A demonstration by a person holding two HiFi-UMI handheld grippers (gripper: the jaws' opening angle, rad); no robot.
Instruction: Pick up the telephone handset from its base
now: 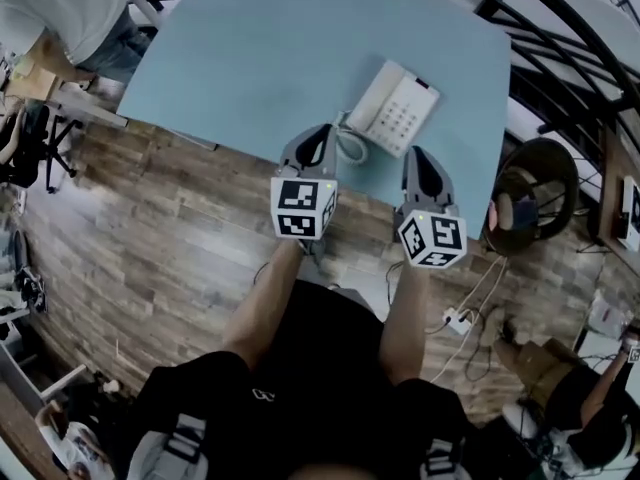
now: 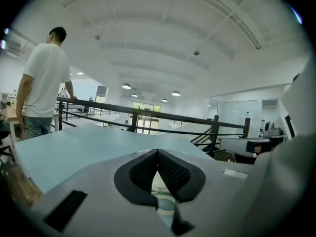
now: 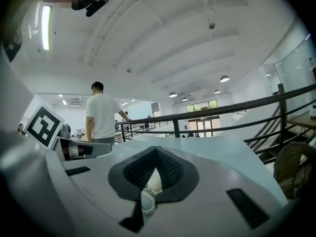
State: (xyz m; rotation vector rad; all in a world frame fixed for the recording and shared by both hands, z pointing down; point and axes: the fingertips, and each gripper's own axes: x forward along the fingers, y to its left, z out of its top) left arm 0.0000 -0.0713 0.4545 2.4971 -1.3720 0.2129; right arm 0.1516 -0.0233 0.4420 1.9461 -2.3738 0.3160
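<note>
A white telephone (image 1: 397,109) lies on the light blue table (image 1: 250,58) near its front edge. The handset (image 1: 372,96) rests along the base's left side, and a coiled cord (image 1: 350,146) loops toward me. My left gripper (image 1: 321,131) hovers just left of the cord, jaws shut and empty. My right gripper (image 1: 419,154) is at the table edge below the phone's keypad, also shut and empty. In the left gripper view the pads (image 2: 170,169) meet at their tips, with the coiled cord (image 2: 165,202) showing beneath. The right gripper view shows its pads (image 3: 168,171) touching above the cord (image 3: 147,201).
A person in a white shirt (image 1: 60,13) stands at the table's far left corner. A black railing (image 1: 560,48) runs behind the table on the right. A round wicker chair (image 1: 535,183) stands right of the table. Cables and a power strip (image 1: 455,318) lie on the wooden floor.
</note>
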